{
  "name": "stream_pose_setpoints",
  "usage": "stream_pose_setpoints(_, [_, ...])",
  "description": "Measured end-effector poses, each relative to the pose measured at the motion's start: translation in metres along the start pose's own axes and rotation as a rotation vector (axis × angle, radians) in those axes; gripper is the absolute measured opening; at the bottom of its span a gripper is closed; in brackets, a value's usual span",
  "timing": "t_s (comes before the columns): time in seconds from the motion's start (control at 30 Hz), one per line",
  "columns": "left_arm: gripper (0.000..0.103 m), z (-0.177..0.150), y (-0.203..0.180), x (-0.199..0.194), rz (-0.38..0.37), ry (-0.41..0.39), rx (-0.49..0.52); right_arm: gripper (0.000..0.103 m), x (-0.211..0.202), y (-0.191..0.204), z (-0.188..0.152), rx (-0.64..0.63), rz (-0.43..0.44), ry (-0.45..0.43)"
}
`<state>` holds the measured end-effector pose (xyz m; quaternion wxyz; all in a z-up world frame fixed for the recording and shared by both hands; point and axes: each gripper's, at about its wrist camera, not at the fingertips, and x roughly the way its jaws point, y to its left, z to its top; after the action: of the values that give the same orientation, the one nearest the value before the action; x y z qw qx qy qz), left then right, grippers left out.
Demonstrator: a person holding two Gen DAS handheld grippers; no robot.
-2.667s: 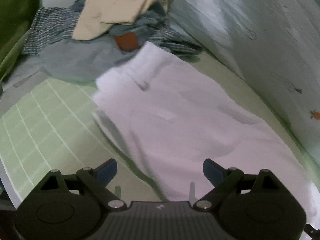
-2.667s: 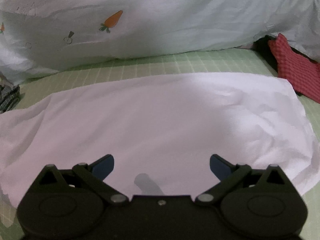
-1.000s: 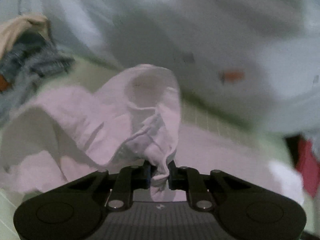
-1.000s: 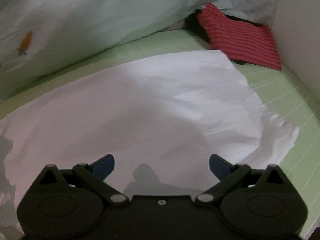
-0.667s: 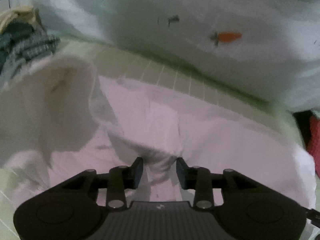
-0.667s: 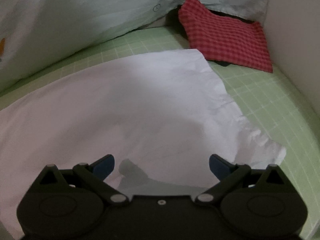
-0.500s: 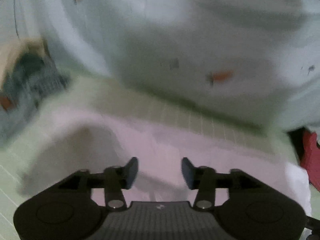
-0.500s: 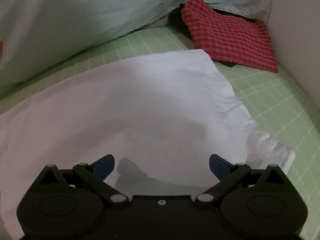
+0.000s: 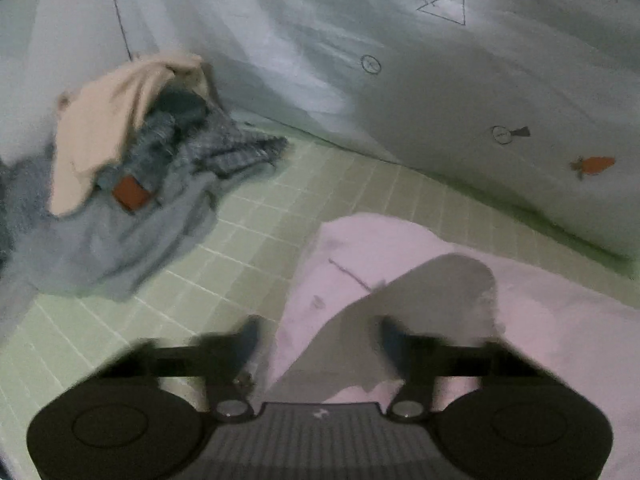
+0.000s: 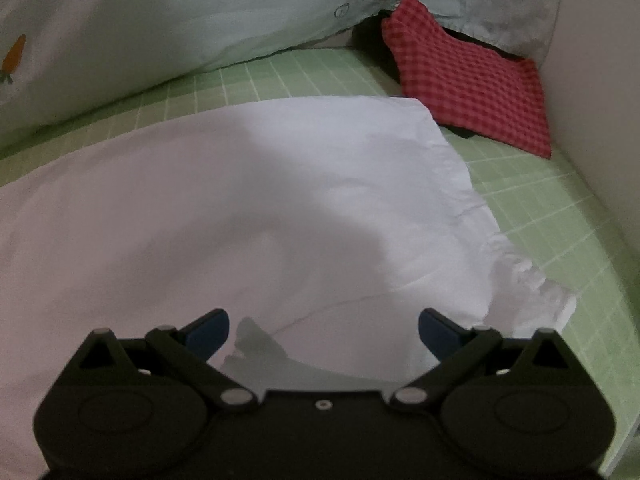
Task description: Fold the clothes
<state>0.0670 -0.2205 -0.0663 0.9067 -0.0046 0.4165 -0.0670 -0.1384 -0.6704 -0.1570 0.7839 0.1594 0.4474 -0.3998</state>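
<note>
We find both tongs, left (image 9: 316, 332) and right (image 10: 322, 326), spread and empty over the shirt (image 10: 240, 200); its crumpled corner risks a skewed fold.

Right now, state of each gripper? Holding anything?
Left gripper: open, holding nothing, over the white garment.
Right gripper: open, empty, over the same white garment.

arrow print on quilt (image 9: 440, 0), lettering unclear
</note>
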Motion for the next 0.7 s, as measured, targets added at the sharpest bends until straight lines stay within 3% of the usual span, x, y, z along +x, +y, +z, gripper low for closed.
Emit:
stream_pose_setpoints(0.07, [0.003, 0.004, -0.006, -0.001, -0.074, -0.022, 0.021, 0.102, 0.0, 0.002, 0.0, 0.001, -0.007, 0.005])
stream_pose_setpoints(0.17, [0.003, 0.007, -0.032, -0.004, -0.193, -0.046, 0.13, 0.102, -0.001, 0.005, -0.001, 0.0, -0.01, 0.007])
stream_pose_setpoints(0.3, [0.004, -0.003, -0.085, 0.014, -0.329, 0.034, 0.19, 0.102, 0.002, 0.009, -0.005, -0.018, -0.008, 0.024])
stream_pose_setpoints(0.37, [0.007, -0.011, -0.098, 0.024, -0.314, 0.057, 0.211, 0.102, 0.004, 0.01, -0.006, -0.029, -0.008, 0.032])
stream_pose_setpoints(0.43, [0.022, -0.02, -0.108, 0.034, -0.286, 0.072, 0.229, 0.102, 0.005, 0.012, -0.007, -0.039, -0.009, 0.038])
stream_pose_setpoints(0.7, [0.029, -0.053, -0.148, 0.072, -0.173, 0.132, 0.297, 0.102, 0.009, 0.005, -0.002, -0.048, 0.0, 0.019])
